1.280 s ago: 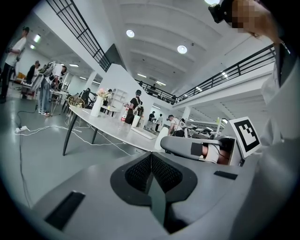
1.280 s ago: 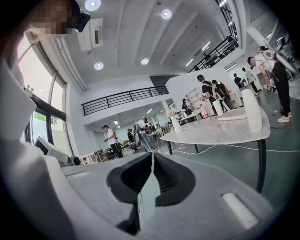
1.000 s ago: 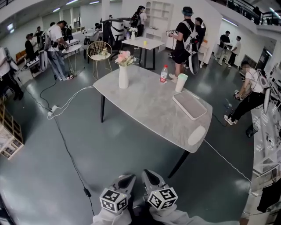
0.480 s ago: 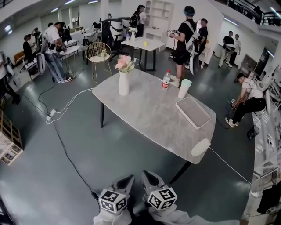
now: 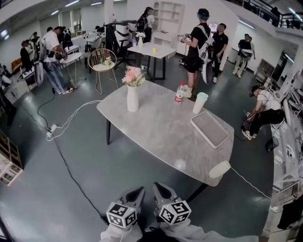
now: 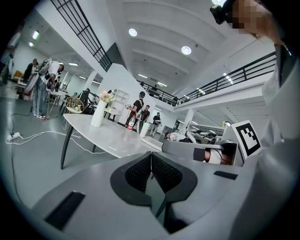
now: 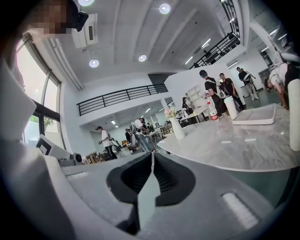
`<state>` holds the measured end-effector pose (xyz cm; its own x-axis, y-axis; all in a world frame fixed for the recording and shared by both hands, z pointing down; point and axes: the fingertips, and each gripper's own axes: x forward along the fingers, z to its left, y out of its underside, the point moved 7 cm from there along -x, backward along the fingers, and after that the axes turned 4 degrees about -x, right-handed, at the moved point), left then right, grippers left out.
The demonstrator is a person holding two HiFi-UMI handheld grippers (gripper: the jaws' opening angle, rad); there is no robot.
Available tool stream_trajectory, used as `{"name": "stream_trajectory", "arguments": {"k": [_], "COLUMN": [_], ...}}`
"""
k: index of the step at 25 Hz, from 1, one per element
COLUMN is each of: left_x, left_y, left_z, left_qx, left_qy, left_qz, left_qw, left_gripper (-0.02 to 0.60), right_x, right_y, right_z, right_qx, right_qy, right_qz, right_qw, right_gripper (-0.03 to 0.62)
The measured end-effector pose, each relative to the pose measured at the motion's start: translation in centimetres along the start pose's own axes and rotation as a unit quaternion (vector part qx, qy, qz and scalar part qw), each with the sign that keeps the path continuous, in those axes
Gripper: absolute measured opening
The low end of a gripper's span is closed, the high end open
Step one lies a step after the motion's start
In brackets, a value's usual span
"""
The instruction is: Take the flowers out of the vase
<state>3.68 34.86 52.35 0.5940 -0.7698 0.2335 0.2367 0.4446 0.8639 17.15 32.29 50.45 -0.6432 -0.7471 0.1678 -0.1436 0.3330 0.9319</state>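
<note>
Well beyond L gripper (image 5: 140, 191) & R gripper (image 5: 158, 186), both clenched, flowers (image 5: 133, 75) sit in vase (image 5: 132, 98)

Glossy grey floor (image 5: 57, 189), white walls. Grey marble table (image 5: 161, 137) in the centre on black legs. Far side: wire chair (image 5: 102, 59), white table (image 5: 152, 49), white shelving (image 5: 166, 14). Round ceiling lights (image 6: 132, 32), black mezzanine railing (image 6: 234, 77), tall window (image 7: 28, 89).

A slim white vase (image 5: 132, 99) stands upright at the far left of the grey table (image 5: 161, 132). Pink flowers (image 5: 133, 75) sit in it.
</note>
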Motion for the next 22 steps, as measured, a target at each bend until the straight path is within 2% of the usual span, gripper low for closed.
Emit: {"name": "stream_trajectory", "arguments": {"k": [8, 22], "left_x": [2.1, 4.7], "left_y": [-3.8, -6.6], "left_z": [4.1, 10.2], "left_qx": [0.004, 0.019], "left_qy": [0.005, 0.036], "left_qz": [0.001, 0.006], "left_qw": [1.0, 0.9992], "left_gripper": [0.003, 0.003], "right_x": [5.3, 12.0], "right_y": [-2.1, -2.3], "right_z": [-0.5, -0.8], "right_qx": [0.003, 0.002], "right_qy": [0.004, 0.026], "right_qz": [-0.003, -0.018], "right_qw": [1.0, 1.0], "right_gripper": [0.014, 0.014]}}
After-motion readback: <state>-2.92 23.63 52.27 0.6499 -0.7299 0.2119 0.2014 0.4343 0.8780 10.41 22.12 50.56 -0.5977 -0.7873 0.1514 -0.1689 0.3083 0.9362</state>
